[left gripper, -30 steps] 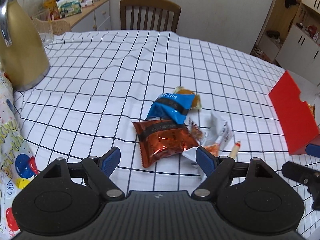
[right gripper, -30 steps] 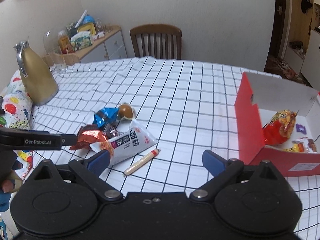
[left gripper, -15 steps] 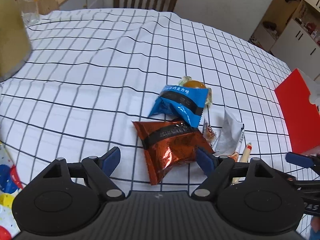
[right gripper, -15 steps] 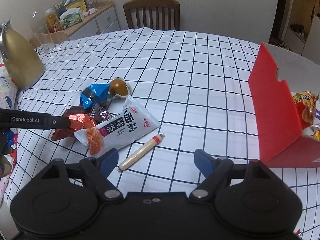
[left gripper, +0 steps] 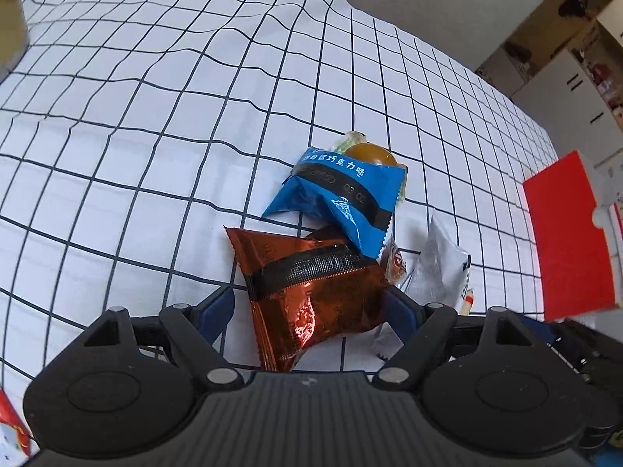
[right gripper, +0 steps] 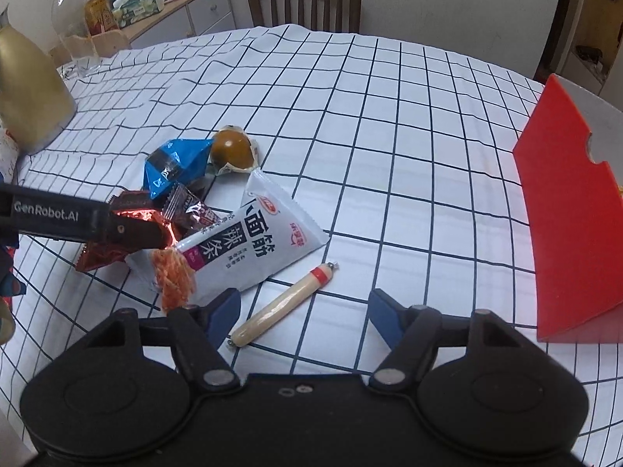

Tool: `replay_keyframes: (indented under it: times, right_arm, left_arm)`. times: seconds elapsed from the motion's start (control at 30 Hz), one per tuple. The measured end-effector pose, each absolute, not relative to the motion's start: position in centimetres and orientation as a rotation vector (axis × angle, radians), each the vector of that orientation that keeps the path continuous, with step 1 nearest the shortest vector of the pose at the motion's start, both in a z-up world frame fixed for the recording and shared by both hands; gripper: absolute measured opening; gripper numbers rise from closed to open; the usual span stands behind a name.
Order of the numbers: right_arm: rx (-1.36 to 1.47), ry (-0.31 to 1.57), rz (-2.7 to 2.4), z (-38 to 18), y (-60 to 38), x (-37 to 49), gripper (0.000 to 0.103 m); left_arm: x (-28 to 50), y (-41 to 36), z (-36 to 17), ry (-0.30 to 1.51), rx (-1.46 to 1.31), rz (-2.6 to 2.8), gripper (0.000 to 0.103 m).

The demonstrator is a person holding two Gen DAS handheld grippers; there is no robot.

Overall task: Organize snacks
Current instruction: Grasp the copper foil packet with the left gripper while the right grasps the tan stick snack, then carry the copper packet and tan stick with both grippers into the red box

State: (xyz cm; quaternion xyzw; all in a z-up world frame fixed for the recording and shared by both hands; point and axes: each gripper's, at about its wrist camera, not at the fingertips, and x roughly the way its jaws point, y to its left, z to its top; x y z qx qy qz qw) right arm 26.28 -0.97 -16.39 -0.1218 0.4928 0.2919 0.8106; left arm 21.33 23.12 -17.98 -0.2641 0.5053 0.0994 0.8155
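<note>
Table [right gripper: 389, 109] wore a white black-grid cloth | ahead-left of the right gripper [right gripper: 303, 311] lay copper packet [left gripper: 311, 295], blue packet [left gripper: 338, 190], white pouch [right gripper: 257, 245], wrapped egg [right gripper: 233, 150] | sausage stick [right gripper: 280, 303] between its jaws | red box [right gripper: 568, 225] to its right | gold jug [right gripper: 27, 89] far left

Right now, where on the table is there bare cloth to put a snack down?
Bare cloth runs between the sausage stick and the red box, and back toward the chair. It is crowded around the blue packet, copper packet and white packet.
</note>
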Motion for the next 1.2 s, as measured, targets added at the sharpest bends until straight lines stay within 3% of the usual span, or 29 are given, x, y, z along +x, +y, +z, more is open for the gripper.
replay_keyframes:
  times: [0.27, 0.4, 0.53, 0.6, 0.7, 0.87, 1.2]
  right_arm:
    - [-0.246, 1.088, 0.622, -17.2, -0.2, 26.9, 0.066]
    - [-0.243, 1.116, 0.614, -17.8, 0.1, 27.2, 0.05]
    - [-0.226, 1.124, 0.6, -17.9, -0.2, 27.2, 0.045]
    - [-0.22, 1.125, 0.6, -17.9, -0.4, 27.2, 0.032]
    - [-0.214, 1.127, 0.608, -17.8, -0.4, 27.2, 0.021]
    - [-0.235, 1.107, 0.627, -17.8, -0.5, 26.6, 0.01]
    - [-0.259, 1.076, 0.622, -17.2, -2.6, 25.1, 0.008]
  left_arm:
    - [21.4, 22.8, -17.6, 1.062, -0.589, 0.205, 0.082]
    - [21.2, 22.6, -17.7, 1.071, -0.589, 0.215, 0.064]
    - [20.8, 22.7, -17.7, 1.063, -0.61, 0.221, 0.055]
    - [20.5, 22.8, -17.5, 1.057, -0.623, 0.228, 0.052]
    - [20.0, 22.9, -17.5, 1.05, -0.648, 0.231, 0.048]
    - [18.9, 22.7, -17.3, 1.025, -0.676, 0.251, 0.039]
    - [16.1, 21.7, -15.2, 0.969, -0.605, 0.304, 0.03]
